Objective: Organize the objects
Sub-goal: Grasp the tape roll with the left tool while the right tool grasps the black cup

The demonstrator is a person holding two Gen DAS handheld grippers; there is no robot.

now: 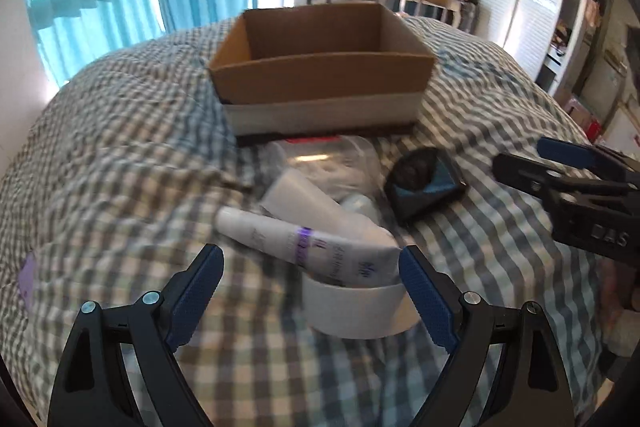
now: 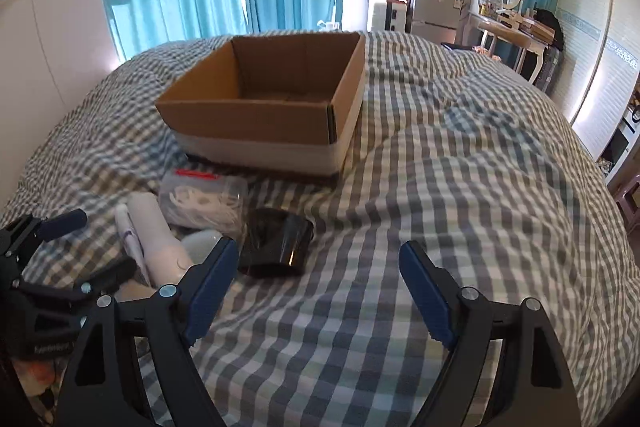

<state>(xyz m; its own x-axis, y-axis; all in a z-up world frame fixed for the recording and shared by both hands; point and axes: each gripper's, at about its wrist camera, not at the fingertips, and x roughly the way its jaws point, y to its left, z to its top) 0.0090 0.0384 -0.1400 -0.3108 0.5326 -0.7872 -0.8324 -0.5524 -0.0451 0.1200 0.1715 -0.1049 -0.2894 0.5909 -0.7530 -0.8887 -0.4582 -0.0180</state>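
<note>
**Both tools wide over the clutter on the bed**

Left tool (image 1: pixel 311 269) hangs above the checked bedspread (image 1: pixel 120 155), its blue-padded fingers apart and nothing clamped between them. Just past its tips lies a white tube with a purple band (image 1: pixel 288 233), blurred so its print cannot be read. A plain white bottle (image 1: pixel 316 201) lies across and behind the tube. A white band (image 1: pixel 352 307) curves beneath the tube's near end; what it belongs to is unclear.

Behind those sits a clear plastic tub (image 1: pixel 328 163), its contents smeared and hard to make out from the left wrist view. From the right wrist view the tub shows a red strip on top and pale shapes inside. A pale round thing (image 2: pixel 202 241) peeks out beside the bottle, mostly hidden.

Right tool (image 2: pixel 316 259) is also spread open and empty, over bare bedspread. Its left finger overlaps the dark glossy object (image 2: pixel 276 241), so contact cannot be judged. In the left wrist view that object shows blue inner faces and something dark inside, not identifiable.

The open cardboard box (image 1: pixel 320 79) sits on the bed beyond the pile, its floor largely hidden by the near wall
</note>
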